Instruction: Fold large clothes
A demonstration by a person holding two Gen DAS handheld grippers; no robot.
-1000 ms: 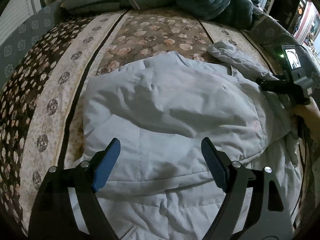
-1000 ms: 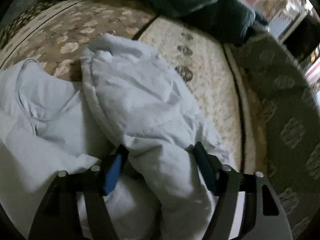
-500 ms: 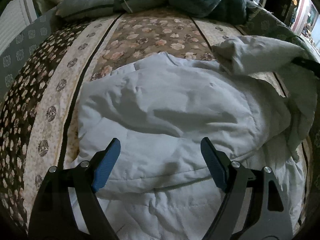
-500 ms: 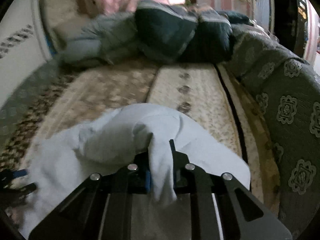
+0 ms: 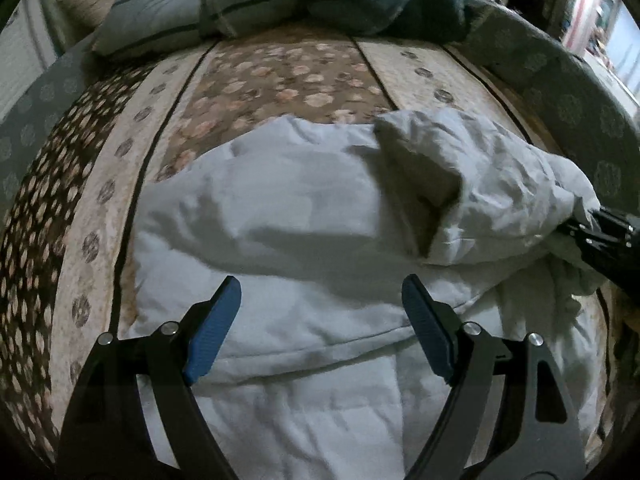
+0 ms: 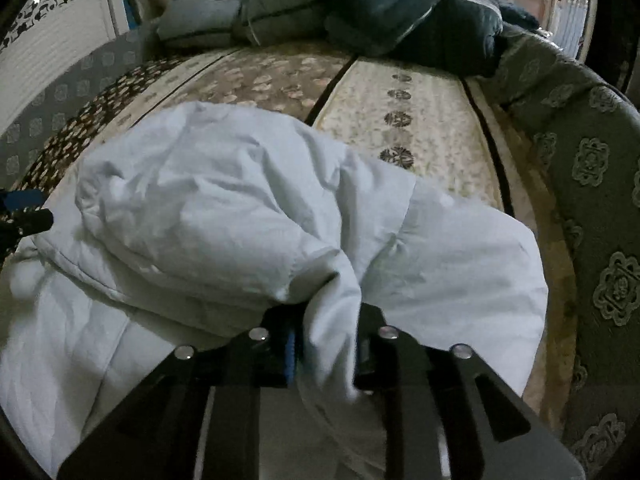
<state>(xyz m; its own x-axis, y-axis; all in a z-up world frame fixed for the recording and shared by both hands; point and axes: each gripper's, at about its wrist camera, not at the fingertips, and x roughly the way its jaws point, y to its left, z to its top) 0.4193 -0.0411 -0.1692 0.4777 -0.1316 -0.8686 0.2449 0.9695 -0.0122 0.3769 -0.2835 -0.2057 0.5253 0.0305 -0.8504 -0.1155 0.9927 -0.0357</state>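
A pale blue padded jacket lies spread on the bed, and it also fills the middle of the right wrist view. My left gripper hangs open just above the jacket's body, with nothing between its blue pads. My right gripper pinches a bunched fold of the jacket's sleeve; its jaws are opening slightly with the cloth still between them. In the left wrist view the lifted sleeve arches over the jacket's right side, toward the right gripper at the frame's edge.
A floral brown and cream bedspread covers the bed. Grey and dark teal pillows and quilts are piled at its far end. A green patterned border runs along the right side, and a white panel stands at the left.
The right gripper closed on the sleeve, raised it and carried it left, over the jacket's body. The left gripper drifted a little and stayed open.
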